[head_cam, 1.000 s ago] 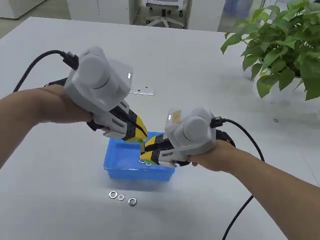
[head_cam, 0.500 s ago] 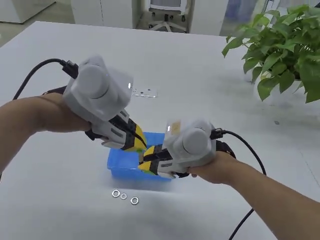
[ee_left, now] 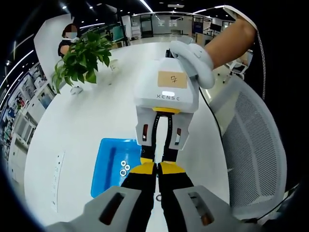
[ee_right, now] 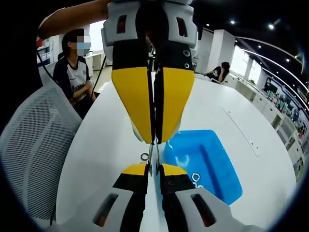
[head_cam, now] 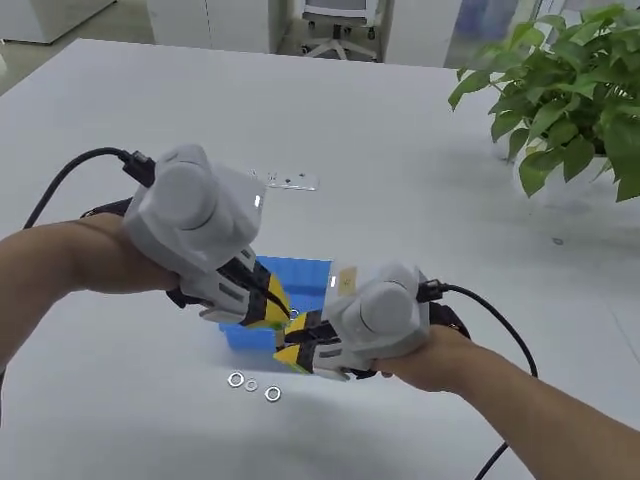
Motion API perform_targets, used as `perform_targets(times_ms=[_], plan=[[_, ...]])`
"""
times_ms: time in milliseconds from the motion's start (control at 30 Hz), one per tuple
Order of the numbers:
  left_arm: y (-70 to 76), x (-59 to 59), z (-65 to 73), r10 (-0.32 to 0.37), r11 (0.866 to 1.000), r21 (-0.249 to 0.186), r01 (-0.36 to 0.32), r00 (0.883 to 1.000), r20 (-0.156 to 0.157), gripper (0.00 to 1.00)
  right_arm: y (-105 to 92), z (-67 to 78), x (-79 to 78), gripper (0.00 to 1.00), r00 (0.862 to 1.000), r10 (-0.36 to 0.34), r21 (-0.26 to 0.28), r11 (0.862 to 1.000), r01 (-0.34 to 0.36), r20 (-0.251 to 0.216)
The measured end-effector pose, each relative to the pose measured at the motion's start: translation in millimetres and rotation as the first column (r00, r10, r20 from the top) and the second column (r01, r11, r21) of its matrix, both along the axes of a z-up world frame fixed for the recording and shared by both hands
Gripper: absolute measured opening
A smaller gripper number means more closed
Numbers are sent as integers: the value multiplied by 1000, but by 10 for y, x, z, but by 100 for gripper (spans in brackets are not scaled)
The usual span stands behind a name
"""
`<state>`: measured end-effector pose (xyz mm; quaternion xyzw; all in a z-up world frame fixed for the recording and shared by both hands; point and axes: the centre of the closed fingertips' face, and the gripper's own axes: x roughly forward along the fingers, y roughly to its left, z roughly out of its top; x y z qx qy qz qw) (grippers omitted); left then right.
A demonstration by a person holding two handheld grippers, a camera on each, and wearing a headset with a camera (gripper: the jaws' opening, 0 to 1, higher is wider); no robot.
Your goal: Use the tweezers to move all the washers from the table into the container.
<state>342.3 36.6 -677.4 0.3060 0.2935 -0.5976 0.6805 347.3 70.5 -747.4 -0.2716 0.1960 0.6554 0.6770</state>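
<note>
Slowly, with left gripper (head_cam: 275,312) and right gripper (head_cam: 290,358) clamped on the tweezers (ee_right: 152,162), lower them over a washer (head_cam: 272,394) at the container's (head_cam: 300,270) 6 o'clock.

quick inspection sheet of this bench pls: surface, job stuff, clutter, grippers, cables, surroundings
surface: white table, no spills seen
job's things: blue container with washers inside; three loose washers on the table in front of it; tweezers between the grippers
clutter: flat pale strip beyond the container
grippers: left gripper shut on the tweezers; right gripper facing it, jaws closed round the tweezers' tips
cables: black cable from the left gripper; second cable from the right
surroundings: potted plant, office chair, mesh chair, seated person
</note>
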Motion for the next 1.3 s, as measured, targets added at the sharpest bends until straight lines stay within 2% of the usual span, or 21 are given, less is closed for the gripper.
perform_targets(times_ms=[500,1300], plan=[[59,-177,-191,2,1000,12,-1,999,-40,5,37,-188,-197,11,999,22,-16,1000,-22,-27],[102,-255,-368,13,1000,16,-12,997,-79,5,58,-364,-291,12,999,25,-25,999,-26,-48]])
